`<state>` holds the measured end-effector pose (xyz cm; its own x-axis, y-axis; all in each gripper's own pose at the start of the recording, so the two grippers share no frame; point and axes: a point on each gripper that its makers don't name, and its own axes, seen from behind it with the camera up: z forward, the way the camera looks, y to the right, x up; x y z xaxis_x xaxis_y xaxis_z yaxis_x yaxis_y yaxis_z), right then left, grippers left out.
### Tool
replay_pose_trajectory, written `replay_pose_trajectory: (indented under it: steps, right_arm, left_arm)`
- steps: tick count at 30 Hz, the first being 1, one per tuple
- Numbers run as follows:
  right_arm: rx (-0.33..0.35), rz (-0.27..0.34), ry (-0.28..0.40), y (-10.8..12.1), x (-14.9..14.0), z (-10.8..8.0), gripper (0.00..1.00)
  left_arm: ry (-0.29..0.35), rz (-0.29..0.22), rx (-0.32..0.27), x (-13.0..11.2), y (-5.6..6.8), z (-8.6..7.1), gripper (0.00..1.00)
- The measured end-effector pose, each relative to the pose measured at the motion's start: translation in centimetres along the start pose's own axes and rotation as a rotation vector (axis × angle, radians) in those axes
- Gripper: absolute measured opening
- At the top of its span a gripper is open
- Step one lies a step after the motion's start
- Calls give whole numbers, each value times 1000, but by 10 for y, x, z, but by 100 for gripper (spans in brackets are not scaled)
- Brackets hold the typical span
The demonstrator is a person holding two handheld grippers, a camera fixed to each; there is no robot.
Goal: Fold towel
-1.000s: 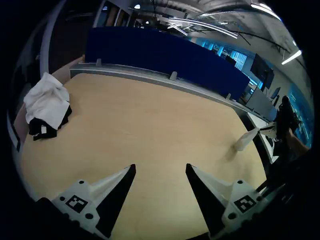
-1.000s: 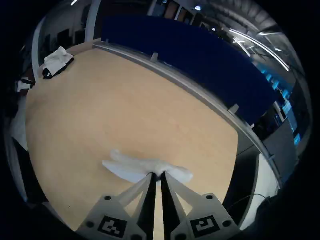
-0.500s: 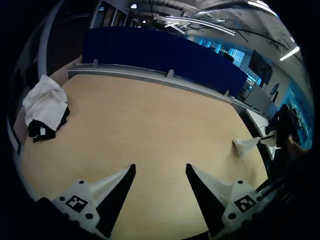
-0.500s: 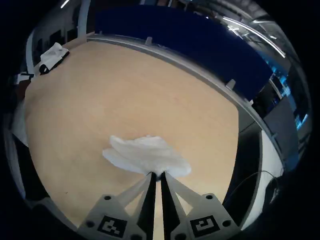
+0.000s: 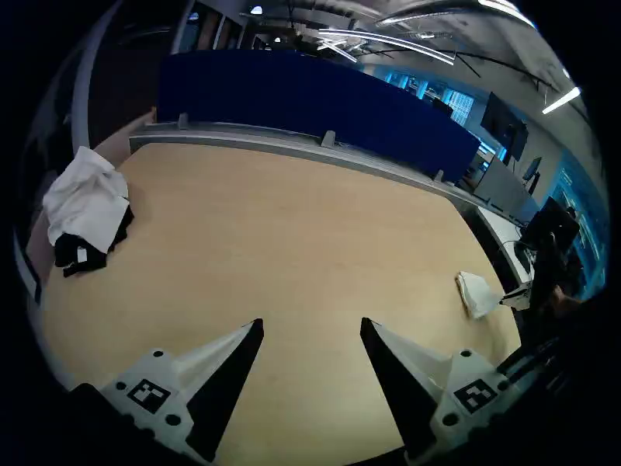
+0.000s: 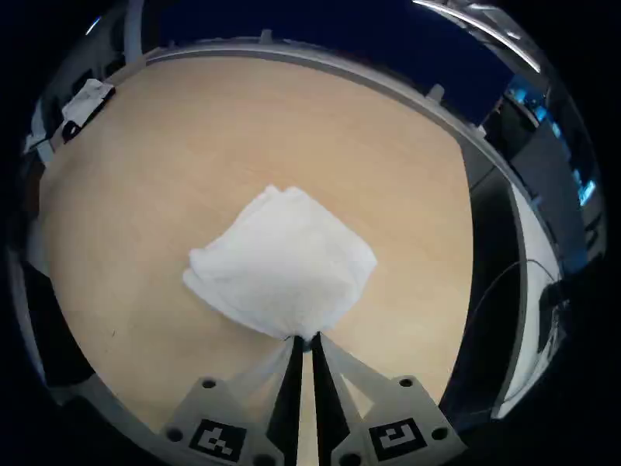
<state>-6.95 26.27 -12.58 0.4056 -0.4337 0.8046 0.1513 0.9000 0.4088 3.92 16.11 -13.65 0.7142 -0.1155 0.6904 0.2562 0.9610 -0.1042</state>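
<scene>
Table (image 5: 295,225): big bare wood top, which is the reason for working here, since it gives flat room to lay cloth out. Blue divider (image 5: 310,101) runs along the far edge, so nothing slides off that side.

Pile of white and black cloth (image 5: 85,202) sits at the far left corner, well apart from the work. Judging by its place, it is parked there out of the way.

Towel (image 6: 283,264): white, already bunched into a rough multi-layer square. In the left gripper view it sits low on the table near the right edge. Most of it looks to be resting on the wood, though I can't tell if the pinched end is fully down.

Right gripper (image 6: 304,340): fingers pressed together on the towel's near corner, nipping the cloth. A corner hold makes sense because it lets the layers drape and be dragged or laid flat.

Left gripper (image 5: 310,322): fingers spread wide, holding nothing, hovering over mid-table, well apart from the towel. Probably free to take a second corner.

Clearance:
- The table edge is close on the towel's right, with a dark gap and cables beyond it.
- Wide open wood lies left of and beyond the towel.
- My call is to work inward, toward the left gripper, not outward.
</scene>
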Motion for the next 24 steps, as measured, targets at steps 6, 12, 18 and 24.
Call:
replay_pose_trajectory:
  steps: [6,12,18,24]
  right_arm:
    - [-45,70,-59,6,-21,14,8]
    - [-65,87,-80,5,-26,22,8]
    - [-83,94,-85,8,-25,23,10]
    - [-116,112,-88,16,-26,20,18]
  left_arm:
    - [-11,8,-2,-3,4,0,92]
    - [-14,16,-4,-3,7,0,92]
    - [-14,20,-3,-2,7,-1,93]
    - [-15,17,-3,-2,4,2,92]
